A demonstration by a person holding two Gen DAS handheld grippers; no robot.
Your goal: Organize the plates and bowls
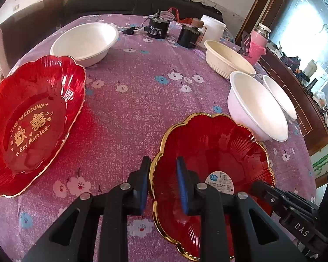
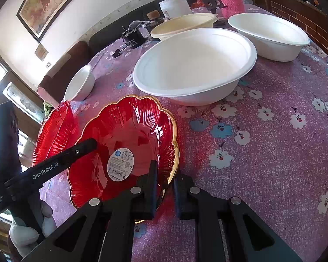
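Left wrist view: the left claw (image 1: 161, 183) is closed down on the near-left rim of the small red plate (image 1: 218, 148), one pad outside the gold edge, one inside. No gap can be made out between pads and rim.
Right wrist view: the right claw (image 2: 165, 191) is pinched on the same small red plate (image 2: 129, 139), at its near-right rim, jaws nearly together with only the rim between them.
Step in hand: looks like the plate is being gripped from both sides, ready to be lifted. A guess, tbh.
Where the plate sits: on the purple flowered tablecloth (image 1: 131, 100), right under both claws, sticker (image 1: 219, 180) facing up.
Next move: probably a level two-handed lift, then over to the big red plate (image 1: 32, 122), off to the left of the left claw, to be stacked. Both grips have to rise together or the plate gets twisted.
Bowls: three white bowls and a cream one are seen beyond the claws, e.g. the big white bowl (image 2: 194, 65) just past the plate. None touched.
Hard to make out: whether the plate is off the cloth yet can't be told. The plate's near edge is hidden behind the claw bodies. The big red plate is cut off at the frame edge.
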